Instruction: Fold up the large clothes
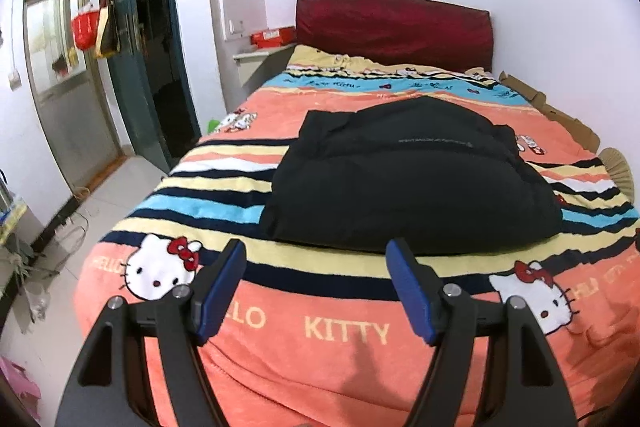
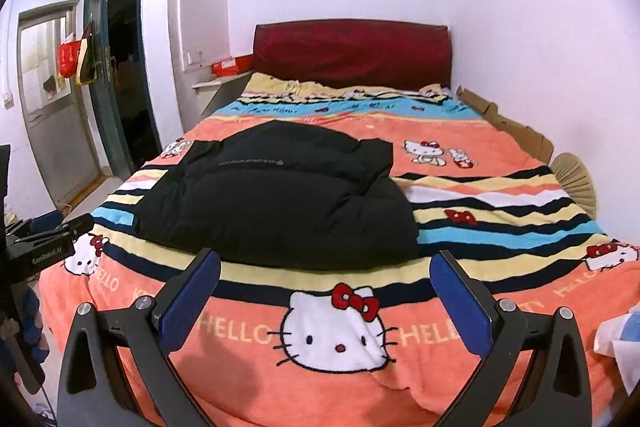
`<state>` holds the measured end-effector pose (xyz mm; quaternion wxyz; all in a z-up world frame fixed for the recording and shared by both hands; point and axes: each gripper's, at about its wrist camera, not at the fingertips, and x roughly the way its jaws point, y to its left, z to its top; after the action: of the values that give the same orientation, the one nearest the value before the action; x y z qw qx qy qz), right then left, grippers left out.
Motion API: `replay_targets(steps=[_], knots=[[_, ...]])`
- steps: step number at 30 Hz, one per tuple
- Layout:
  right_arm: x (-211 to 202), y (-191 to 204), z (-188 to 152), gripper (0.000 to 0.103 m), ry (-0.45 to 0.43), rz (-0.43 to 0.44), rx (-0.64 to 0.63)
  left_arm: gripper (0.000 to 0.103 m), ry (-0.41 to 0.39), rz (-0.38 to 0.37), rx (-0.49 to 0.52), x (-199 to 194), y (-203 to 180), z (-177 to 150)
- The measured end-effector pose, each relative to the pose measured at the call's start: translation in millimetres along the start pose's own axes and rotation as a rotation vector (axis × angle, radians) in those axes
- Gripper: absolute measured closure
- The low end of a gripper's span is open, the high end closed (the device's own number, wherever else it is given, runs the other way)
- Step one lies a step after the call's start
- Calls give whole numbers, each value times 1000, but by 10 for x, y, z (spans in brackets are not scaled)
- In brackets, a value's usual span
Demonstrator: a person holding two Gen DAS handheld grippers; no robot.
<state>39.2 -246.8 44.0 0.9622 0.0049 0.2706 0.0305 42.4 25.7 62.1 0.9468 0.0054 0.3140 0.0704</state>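
Both your left gripper [image 1: 316, 283] and right gripper [image 2: 326, 291] stand wide apart, holding nothing, above the blanket [image 1: 340, 355], with the folded black jacket [image 1: 400, 179] lying just beyond their fingertips.

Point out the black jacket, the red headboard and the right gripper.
black jacket [image 2: 276, 195]: right wrist view, middle of the folded bundle.
red headboard [image 1: 394, 29]: left wrist view, centre of its front.
right gripper [image 2: 325, 261]: right wrist view, midway between fingertips.
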Motion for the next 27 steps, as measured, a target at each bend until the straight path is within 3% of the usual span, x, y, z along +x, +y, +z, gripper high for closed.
replay_targets(steps=[10,27], knots=[[50,-16,-40,1,9,0,-1,32,-14,10,15,-16,-28,-40],[341,-86,-182,1,76,-15,17,32,40,0,25,254,-54,-137]])
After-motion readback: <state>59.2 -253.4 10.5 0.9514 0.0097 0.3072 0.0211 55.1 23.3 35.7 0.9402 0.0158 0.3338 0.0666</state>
